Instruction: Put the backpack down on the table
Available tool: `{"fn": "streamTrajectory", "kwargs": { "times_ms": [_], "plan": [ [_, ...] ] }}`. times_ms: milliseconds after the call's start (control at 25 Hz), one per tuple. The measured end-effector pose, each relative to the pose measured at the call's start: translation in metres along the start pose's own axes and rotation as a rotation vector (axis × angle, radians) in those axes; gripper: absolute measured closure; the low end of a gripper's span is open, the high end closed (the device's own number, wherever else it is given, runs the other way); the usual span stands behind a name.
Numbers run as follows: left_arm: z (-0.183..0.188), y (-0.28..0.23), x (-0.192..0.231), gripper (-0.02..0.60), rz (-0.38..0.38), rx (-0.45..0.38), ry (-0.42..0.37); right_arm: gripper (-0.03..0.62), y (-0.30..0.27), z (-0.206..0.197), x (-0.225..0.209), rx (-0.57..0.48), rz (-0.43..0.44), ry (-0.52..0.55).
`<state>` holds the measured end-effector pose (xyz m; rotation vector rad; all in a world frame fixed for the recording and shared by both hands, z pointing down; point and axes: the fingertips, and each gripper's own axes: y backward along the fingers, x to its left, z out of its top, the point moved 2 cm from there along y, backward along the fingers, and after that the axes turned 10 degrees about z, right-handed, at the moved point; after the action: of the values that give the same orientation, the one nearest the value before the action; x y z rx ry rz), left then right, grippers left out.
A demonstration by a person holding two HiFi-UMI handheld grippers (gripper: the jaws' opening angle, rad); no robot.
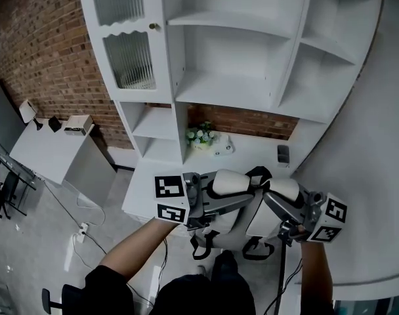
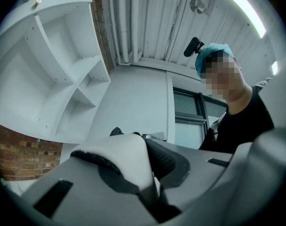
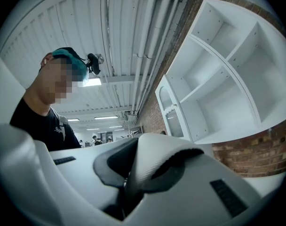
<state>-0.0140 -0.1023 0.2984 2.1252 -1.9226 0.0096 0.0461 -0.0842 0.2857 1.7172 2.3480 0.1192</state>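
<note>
In the head view a white backpack [image 1: 255, 223] with black trim hangs in the air in front of the white table [image 1: 252, 155], held by its two padded shoulder straps. My left gripper [image 1: 224, 199] is shut on the left strap [image 1: 231, 182]. My right gripper [image 1: 282, 206] is shut on the right strap [image 1: 285, 189]. The left gripper view shows the white strap [image 2: 122, 157] with black mesh edging pinched between my left gripper's [image 2: 152, 189] jaws. The right gripper view likewise shows a strap [image 3: 157, 154] clamped in my right gripper [image 3: 129, 188]. The pack's lower half is partly hidden by my arms.
On the table under the white shelf unit [image 1: 232, 51] stand a small flower pot [image 1: 199, 136], a white item [image 1: 223, 148] and a dark device [image 1: 283, 155]. A second white desk [image 1: 52, 153] with small devices stands at the left. Cables [image 1: 81, 231] lie on the floor.
</note>
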Motion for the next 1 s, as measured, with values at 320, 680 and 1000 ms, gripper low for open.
{"fn": "streamTrajectory", "kwargs": {
  "times_ms": [320,680,1000],
  "plan": [
    [0.005,-0.004,0.046,0.527,0.055,0.029,0.009,0.543,-0.009,-0.001,-0.037,0.031,0.082,0.004],
    [0.009,-0.020,0.111,0.526,0.098,0.043,-0.002,0.543,-0.006,0.002,-0.104,0.062,0.114,-0.033],
    [0.018,-0.045,0.163,0.527,0.125,0.028,-0.042,0.543,0.005,0.018,-0.164,0.075,0.126,-0.031]
  ]
}}
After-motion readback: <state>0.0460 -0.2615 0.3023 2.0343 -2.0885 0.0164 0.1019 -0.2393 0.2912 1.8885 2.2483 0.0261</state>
